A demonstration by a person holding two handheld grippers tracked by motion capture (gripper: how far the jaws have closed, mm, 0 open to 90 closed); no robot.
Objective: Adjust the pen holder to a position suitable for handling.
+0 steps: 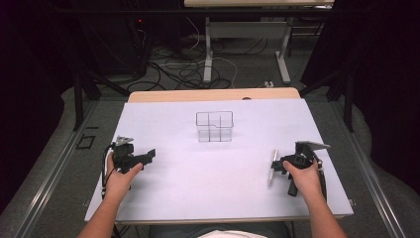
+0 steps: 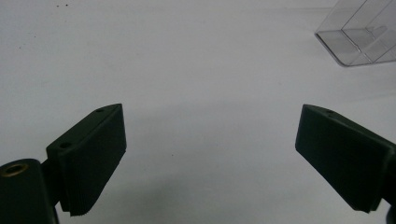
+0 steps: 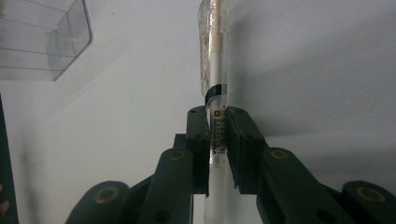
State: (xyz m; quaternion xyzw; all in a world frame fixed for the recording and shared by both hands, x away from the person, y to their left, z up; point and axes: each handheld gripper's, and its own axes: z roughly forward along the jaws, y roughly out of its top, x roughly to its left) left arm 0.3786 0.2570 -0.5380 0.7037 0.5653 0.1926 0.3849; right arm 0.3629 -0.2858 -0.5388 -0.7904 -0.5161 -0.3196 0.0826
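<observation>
Your white rectangular worktop [image 1: 163, 193] carries a clear plastic organiser box with inner dividers [image 1: 214, 126], standing midway between the side edges and nearer the far edge. Your left gripper [image 1: 148, 155] sits near the left edge, its black jaws spread wide apart with bare worktop between them. Your right gripper [image 1: 277, 165] sits near the right edge, its jaws clenched on the barrel of a slim clear-and-white pen [image 3: 215, 93]. The pen's length runs roughly from the near edge toward the far edge, well apart from the box.
</observation>
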